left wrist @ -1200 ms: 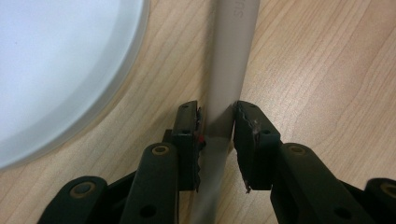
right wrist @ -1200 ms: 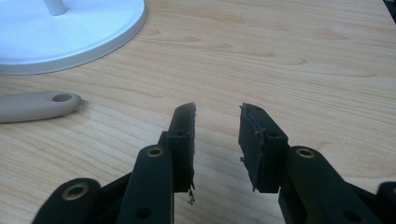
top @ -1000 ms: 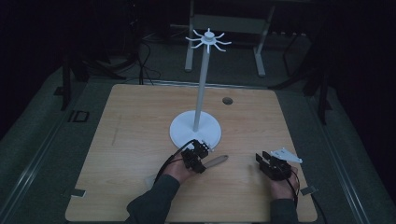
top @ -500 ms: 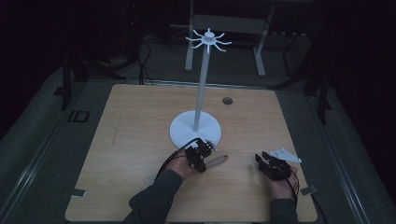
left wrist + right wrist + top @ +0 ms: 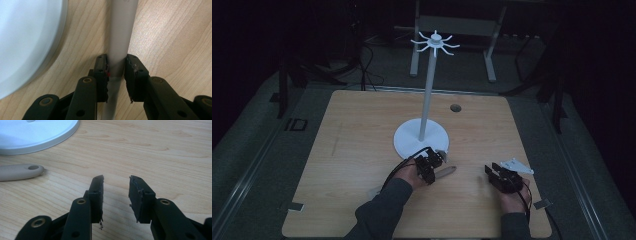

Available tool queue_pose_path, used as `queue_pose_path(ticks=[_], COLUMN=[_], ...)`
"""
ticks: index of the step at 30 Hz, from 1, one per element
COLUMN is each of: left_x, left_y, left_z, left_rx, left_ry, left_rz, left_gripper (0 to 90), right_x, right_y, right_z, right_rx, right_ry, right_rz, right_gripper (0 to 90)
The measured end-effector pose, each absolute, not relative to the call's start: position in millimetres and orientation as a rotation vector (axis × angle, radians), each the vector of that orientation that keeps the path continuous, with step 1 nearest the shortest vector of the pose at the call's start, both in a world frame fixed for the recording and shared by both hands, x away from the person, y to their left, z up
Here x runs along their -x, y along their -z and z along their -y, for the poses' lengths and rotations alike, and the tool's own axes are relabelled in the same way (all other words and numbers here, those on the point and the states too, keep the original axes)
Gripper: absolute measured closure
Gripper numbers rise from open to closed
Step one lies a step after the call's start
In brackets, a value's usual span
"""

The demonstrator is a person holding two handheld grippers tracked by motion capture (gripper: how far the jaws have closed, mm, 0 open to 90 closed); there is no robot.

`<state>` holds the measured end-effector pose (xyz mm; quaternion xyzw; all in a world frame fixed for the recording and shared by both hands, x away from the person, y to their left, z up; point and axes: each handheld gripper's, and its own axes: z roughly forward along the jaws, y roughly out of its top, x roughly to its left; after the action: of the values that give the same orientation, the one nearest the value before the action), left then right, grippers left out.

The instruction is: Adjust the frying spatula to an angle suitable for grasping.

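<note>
Grey handle (image 5: 119,50): clamped by the left hand-held gripper (image 5: 116,72), flat on the tabletop (image 5: 362,130) near the stand (image 5: 421,139).
Right hand-held gripper (image 5: 116,187): released, empty.
Progress: grasp made; lifting and hanging judged left.

The left gripper (image 5: 430,165) sits low over the counter (image 5: 362,140), its forearm in a dark sleeve (image 5: 379,212) coming in from the bottom edge. In the left gripper view its fingers (image 5: 101,72) are closed on a grey handle (image 5: 121,37). The right gripper (image 5: 502,176) rests near the counter's right front, held in a hand (image 5: 512,200); its fingers (image 5: 96,195) stand apart, probably just above the wood.
</note>
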<state>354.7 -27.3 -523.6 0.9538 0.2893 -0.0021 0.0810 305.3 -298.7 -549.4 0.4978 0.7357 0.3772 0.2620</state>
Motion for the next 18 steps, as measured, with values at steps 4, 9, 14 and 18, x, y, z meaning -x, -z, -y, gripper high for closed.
queue_pose_path(ticks=[4,9,14,18], left_x=[-350.9,-345.9,-343.7,-339.9], left_y=[524.0,524.7,524.6,518.3], left_z=[28.8,25.8,24.0,20.1], left_rx=[-2.862,-2.825,-2.802,-2.752], left_ry=[-0.049,-0.112,-0.145,-0.183], left_rz=[-0.817,-0.820,-0.833,-0.845], left_gripper=[73.7,74.4,74.5,74.6], right_x=[-305.6,-305.6,-305.8,-306.0], right_y=[550.0,549.3,549.3,549.2], right_z=[297.8,298.8,299.4,299.9], right_rx=[-1.342,-1.346,-1.349,-1.353], right_ry=[-1.019,-1.021,-1.023,-1.026], right_rz=[-1.996,-1.987,-1.981,-1.977], right_gripper=[64.2,64.3,64.3,64.3])
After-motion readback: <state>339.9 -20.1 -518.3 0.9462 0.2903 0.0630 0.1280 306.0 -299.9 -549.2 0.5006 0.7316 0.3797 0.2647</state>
